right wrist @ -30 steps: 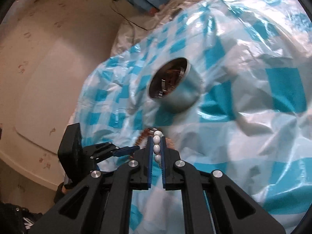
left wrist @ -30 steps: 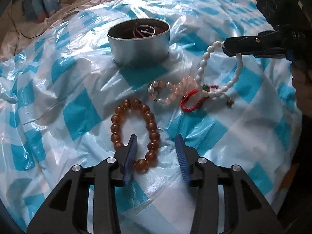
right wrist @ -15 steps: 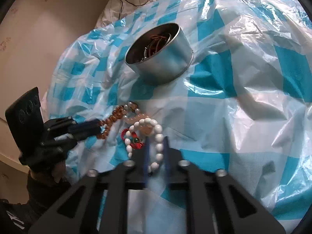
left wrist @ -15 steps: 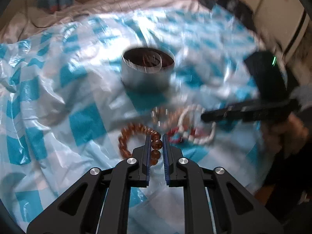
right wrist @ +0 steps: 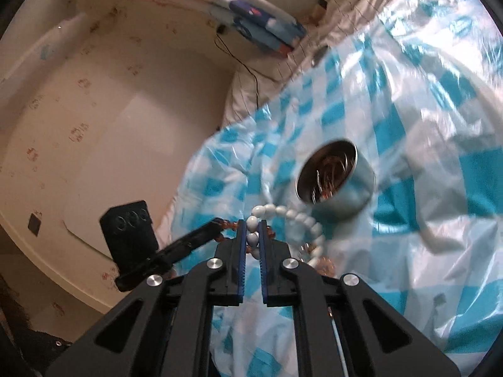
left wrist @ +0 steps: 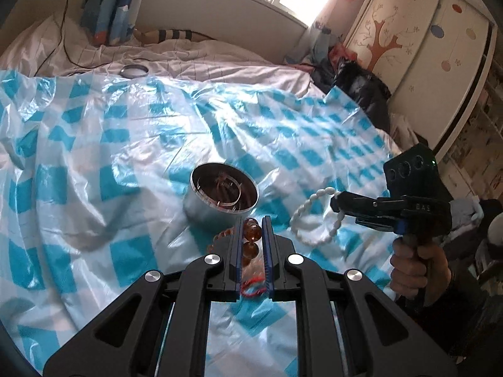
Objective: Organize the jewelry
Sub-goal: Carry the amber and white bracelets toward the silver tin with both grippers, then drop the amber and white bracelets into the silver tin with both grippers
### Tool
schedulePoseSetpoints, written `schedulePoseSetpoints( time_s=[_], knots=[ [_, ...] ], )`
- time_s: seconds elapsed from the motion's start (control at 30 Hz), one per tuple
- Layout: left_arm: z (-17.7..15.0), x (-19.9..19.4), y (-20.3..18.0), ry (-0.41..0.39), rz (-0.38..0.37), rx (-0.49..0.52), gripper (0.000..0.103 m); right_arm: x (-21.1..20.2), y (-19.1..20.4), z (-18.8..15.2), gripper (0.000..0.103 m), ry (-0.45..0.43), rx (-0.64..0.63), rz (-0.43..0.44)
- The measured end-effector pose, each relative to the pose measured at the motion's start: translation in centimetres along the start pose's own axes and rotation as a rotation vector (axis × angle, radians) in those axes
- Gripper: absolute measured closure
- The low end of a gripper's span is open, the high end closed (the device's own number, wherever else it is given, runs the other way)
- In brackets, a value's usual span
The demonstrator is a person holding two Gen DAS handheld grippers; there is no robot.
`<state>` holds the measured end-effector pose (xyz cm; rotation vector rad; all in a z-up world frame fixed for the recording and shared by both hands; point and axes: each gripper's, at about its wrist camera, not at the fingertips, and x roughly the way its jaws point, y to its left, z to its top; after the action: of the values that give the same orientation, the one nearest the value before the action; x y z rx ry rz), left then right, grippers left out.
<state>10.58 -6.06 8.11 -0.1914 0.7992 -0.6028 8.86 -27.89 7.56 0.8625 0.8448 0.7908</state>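
Note:
My left gripper point(left wrist: 253, 223) is shut on the amber bead bracelet point(left wrist: 251, 234) and holds it lifted just in front of the round metal tin point(left wrist: 220, 202), which holds several bangles. My right gripper point(right wrist: 251, 224) is shut on the white bead bracelet point(right wrist: 297, 218), lifted near the tin point(right wrist: 342, 194). In the left wrist view the right gripper point(left wrist: 334, 202) holds the white bracelet point(left wrist: 309, 220) to the right of the tin. In the right wrist view the left gripper point(right wrist: 217, 223) holds amber beads point(right wrist: 228, 224). A red cord bracelet point(left wrist: 251, 287) lies below my left jaws.
A blue and white checked plastic sheet point(left wrist: 94, 169) covers the bed. A small round lid point(left wrist: 133, 70) lies on the white bedding at the back. A wardrobe point(left wrist: 418, 31) stands at the right, a wall point(right wrist: 94, 125) at the left of the bed.
My left gripper closed on the amber bracelet and lifted it off the sheet. My right gripper raised the white bracelet toward the tin. Both cameras now sit higher.

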Motion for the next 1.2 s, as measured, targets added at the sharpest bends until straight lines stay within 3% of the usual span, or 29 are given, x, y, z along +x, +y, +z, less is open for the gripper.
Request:
schedulePoseSetpoints(
  time_s=[0.3,1.2],
  knots=[
    [1.8,2.6,-1.6,-0.020,-0.032,-0.004,0.093,-0.8,-0.3,1.4,0.095,-0.052,0.025,0.019],
    [4.1,6.4,-2.0,-0.059,-0.005,-0.008,0.093,2.8,-3.3,4.5,0.095,-0.116,0.095,0.094]
  ],
)
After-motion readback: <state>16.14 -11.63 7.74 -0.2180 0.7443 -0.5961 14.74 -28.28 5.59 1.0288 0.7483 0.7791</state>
